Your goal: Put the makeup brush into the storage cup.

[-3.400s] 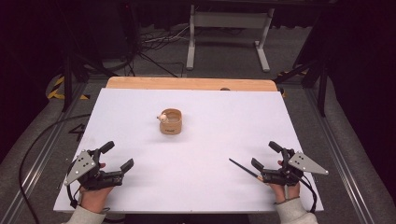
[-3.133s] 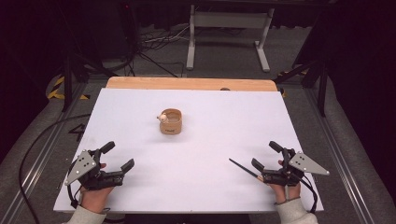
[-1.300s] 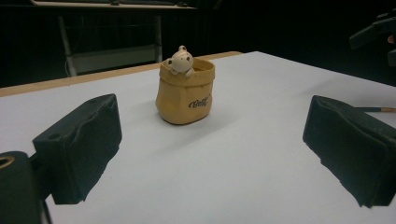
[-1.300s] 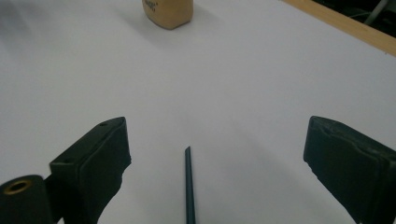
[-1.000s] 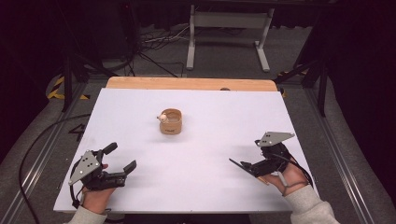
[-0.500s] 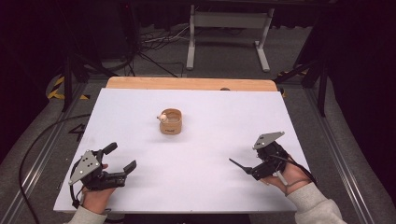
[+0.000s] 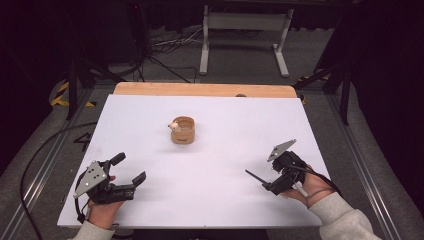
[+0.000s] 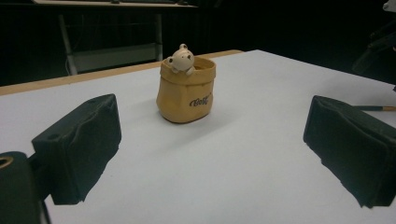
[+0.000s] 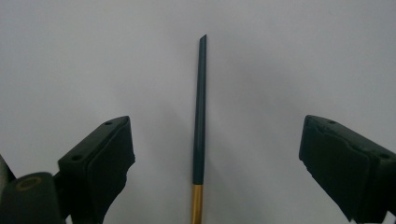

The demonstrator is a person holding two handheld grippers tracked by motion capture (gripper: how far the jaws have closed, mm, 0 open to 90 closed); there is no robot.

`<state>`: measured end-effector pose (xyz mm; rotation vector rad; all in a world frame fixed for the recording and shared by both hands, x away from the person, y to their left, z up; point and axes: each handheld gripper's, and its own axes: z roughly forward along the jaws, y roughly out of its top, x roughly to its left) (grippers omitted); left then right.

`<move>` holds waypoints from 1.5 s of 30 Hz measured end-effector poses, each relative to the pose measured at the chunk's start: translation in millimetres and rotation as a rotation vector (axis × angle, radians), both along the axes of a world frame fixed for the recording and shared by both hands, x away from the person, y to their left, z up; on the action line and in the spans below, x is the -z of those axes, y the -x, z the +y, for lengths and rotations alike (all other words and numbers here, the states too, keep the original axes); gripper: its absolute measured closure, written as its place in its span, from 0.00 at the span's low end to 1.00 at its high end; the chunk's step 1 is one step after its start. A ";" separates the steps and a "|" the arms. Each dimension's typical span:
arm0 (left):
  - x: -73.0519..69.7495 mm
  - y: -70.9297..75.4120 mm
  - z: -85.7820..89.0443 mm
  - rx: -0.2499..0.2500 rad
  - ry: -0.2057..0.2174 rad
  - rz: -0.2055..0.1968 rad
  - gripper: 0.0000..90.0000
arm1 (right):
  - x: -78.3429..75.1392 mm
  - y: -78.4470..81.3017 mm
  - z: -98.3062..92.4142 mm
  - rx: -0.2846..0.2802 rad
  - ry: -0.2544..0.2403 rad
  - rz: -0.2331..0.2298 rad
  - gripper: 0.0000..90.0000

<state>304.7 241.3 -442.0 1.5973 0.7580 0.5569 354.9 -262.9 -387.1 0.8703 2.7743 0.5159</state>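
Correctly centred over the dark pen (image 9: pixel 200 112) on the worktop (image 7: pixel 225 150), the wide-open, empty right claw (image 9: pixel 219 163) should lower squarely before closing.

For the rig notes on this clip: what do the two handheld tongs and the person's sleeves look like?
Both the left tongs and the right tongs are black, each with two blocky, padded-looking jaws. Each carries a grey three-cornered plate with small holes on top. A dark cable trails from each one. A brass-coloured ring shows at the base of the jaws in both gripper views. The person's sleeves are light grey.
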 end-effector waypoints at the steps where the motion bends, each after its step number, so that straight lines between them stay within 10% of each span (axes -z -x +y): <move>1: 0.0 -0.1 0.2 0.000 0.000 0.000 0.06 | 0.8 -0.9 0.4 0.000 0.006 0.008 0.12; 10: -0.1 0.1 0.3 0.001 0.001 0.002 0.06 | 4.1 -6.5 2.7 0.044 0.009 0.059 0.11; 45: -0.2 0.3 0.2 0.001 0.000 0.001 0.06 | 26.6 -9.5 -0.9 0.035 0.131 0.199 0.63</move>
